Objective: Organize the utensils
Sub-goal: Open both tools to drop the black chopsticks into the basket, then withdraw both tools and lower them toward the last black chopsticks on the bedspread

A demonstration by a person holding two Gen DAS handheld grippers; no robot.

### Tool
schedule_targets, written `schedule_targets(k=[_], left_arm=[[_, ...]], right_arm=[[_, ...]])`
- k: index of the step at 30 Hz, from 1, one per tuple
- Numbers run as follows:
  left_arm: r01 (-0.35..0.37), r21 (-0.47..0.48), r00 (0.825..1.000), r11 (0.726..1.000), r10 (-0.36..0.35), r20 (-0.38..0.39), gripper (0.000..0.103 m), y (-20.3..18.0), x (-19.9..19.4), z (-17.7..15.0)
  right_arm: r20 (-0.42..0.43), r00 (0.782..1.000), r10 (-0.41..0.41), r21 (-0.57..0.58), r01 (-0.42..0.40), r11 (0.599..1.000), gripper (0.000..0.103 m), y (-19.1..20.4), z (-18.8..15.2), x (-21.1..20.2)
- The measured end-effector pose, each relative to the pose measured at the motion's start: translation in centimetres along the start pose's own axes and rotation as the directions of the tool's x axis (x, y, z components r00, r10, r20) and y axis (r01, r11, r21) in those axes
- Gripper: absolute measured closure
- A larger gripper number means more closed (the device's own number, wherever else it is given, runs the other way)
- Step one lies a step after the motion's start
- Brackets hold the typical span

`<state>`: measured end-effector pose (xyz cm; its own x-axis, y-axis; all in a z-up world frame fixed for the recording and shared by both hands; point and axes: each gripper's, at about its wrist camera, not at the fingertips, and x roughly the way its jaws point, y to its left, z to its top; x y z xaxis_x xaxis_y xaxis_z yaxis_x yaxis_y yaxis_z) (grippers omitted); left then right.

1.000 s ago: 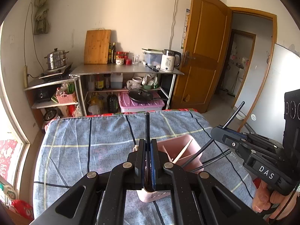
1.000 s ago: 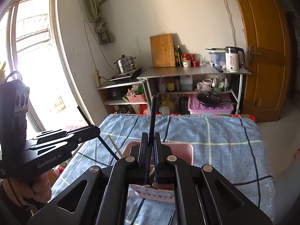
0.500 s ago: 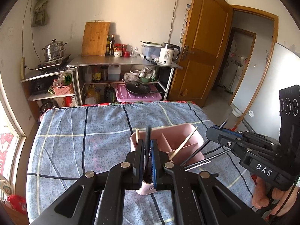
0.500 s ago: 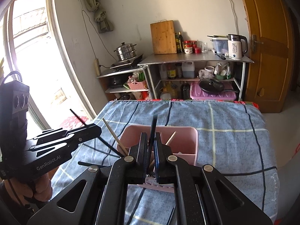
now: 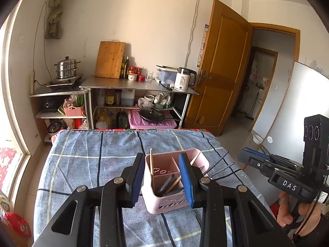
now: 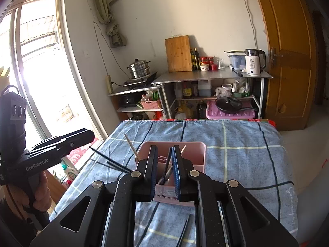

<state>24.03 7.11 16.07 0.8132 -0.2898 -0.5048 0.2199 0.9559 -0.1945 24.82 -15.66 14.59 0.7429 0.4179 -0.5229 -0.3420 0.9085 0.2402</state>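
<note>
A pink utensil holder with compartments stands on the blue checked cloth; it also shows in the right wrist view. It holds wooden chopsticks and a dark utensil. My left gripper is open, its jaws on either side of the holder's near end. My right gripper is open just above the holder, a dark utensil standing between its fingers inside the holder. Black chopsticks lie on the cloth to the holder's left; they also show in the left wrist view.
More black chopsticks lie on the cloth near me. Beyond the table's far edge stand a metal shelf with a cutting board, kettle and pots, and a wooden door. A window is at the left.
Both grippers lowered dark utensils into the pink holder and opened, letting them go. The left jaws spread wide; the right opened a little.
</note>
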Motion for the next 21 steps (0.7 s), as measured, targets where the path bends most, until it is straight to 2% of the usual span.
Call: schedule_targets(k=[11,21], left_arm=[[0.005,-0.001,1.0,1.0,-0.005,0.03,0.069,-2.3,-4.4,-6.5],[0.006,-0.049,1.0,0.999,-0.007,-0.02,0.069,-3.5,-5.5,-13.0]], right_arm=[[0.015,1.0,-0.016,0.019,0.015,1.0,0.088,-0.7,-4.6,-4.5],[-0.041,0.999,-0.031,0.045,0.033,0.998,0.088,-1.2,-10.2,-6.2]])
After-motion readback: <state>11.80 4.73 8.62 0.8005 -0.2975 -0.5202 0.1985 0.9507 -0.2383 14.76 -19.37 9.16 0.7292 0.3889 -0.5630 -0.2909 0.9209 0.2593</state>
